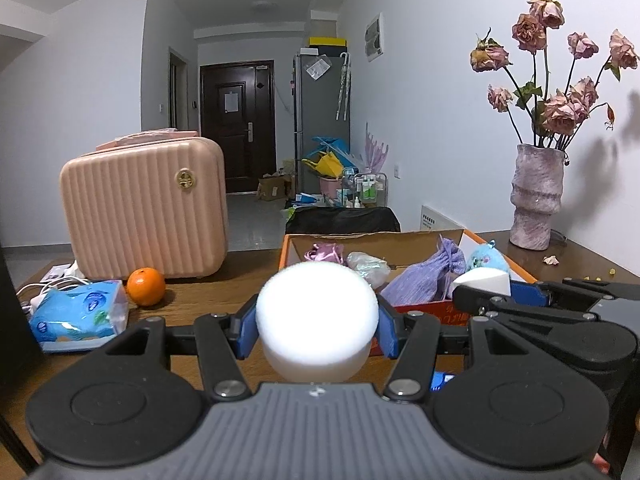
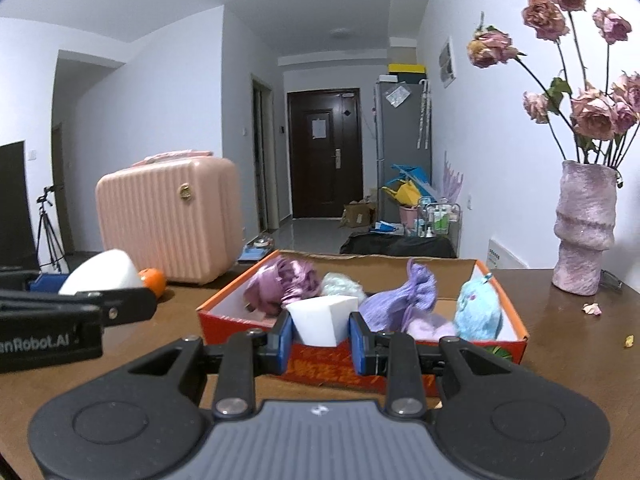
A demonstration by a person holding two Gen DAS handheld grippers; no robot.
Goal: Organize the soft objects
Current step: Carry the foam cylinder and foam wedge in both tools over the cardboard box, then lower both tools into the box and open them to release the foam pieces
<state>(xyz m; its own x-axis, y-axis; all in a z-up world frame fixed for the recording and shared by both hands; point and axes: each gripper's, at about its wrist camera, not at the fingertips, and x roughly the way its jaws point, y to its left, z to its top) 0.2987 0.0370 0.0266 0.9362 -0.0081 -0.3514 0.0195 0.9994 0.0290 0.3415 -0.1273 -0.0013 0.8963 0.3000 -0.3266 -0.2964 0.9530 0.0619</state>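
Two foam pieces in transit to box: left gripper pinching white ball, right gripper pinching white wedge, both short of the rim; carry past the rim, release over bare floor beside pouches.

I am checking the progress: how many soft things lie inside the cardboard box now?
4 that I can see in the box: a pink cloth at left, a pale bundle behind it, a purple pouch in the middle, and a blue plush toy at right. More may be hidden underneath.
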